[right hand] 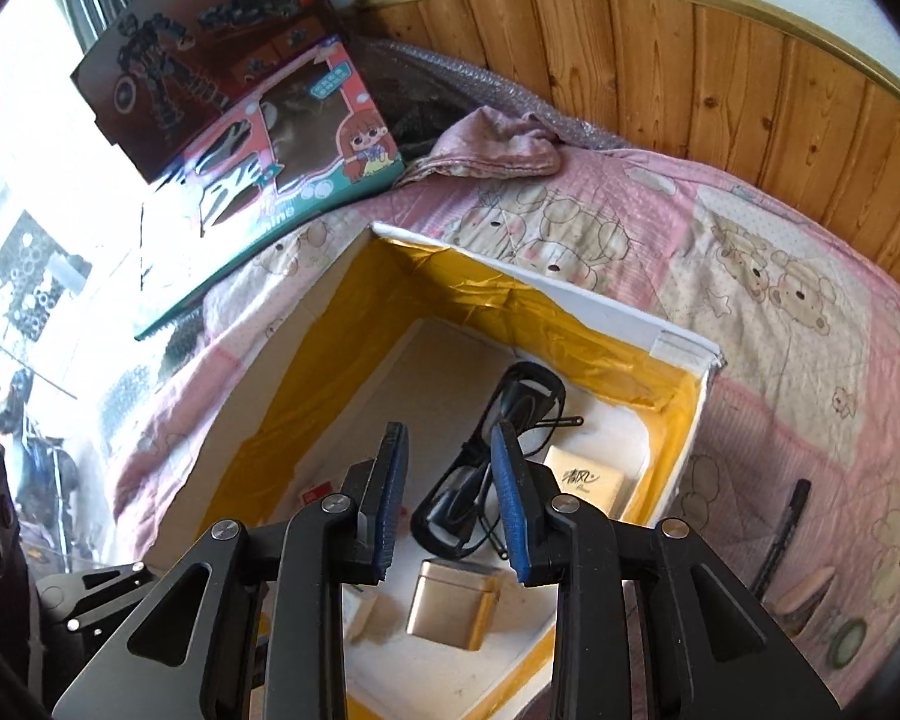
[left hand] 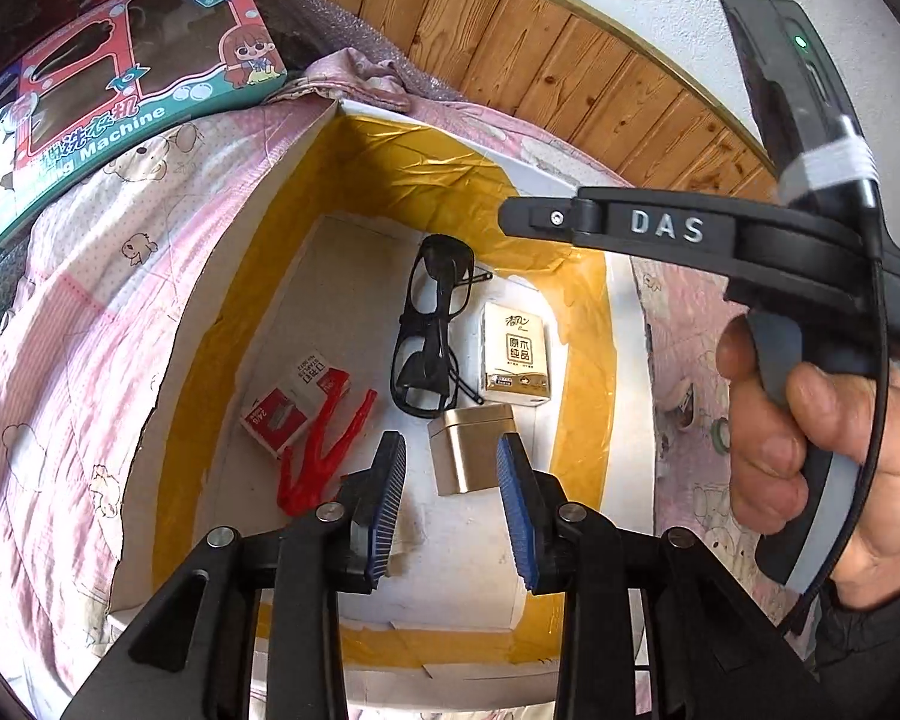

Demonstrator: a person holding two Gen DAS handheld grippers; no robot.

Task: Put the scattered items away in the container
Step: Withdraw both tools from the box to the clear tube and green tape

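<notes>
Pink quilt (right hand: 750, 276); box (left hand: 582, 180) holds glasses (left hand: 429, 336), tin (left hand: 474, 450).

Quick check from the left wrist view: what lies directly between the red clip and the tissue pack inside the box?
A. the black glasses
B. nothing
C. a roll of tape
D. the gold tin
A: the black glasses lie on the box floor with the red clip on one side and the tissue pack on the other; the gold tin sits nearer the camera.
</notes>
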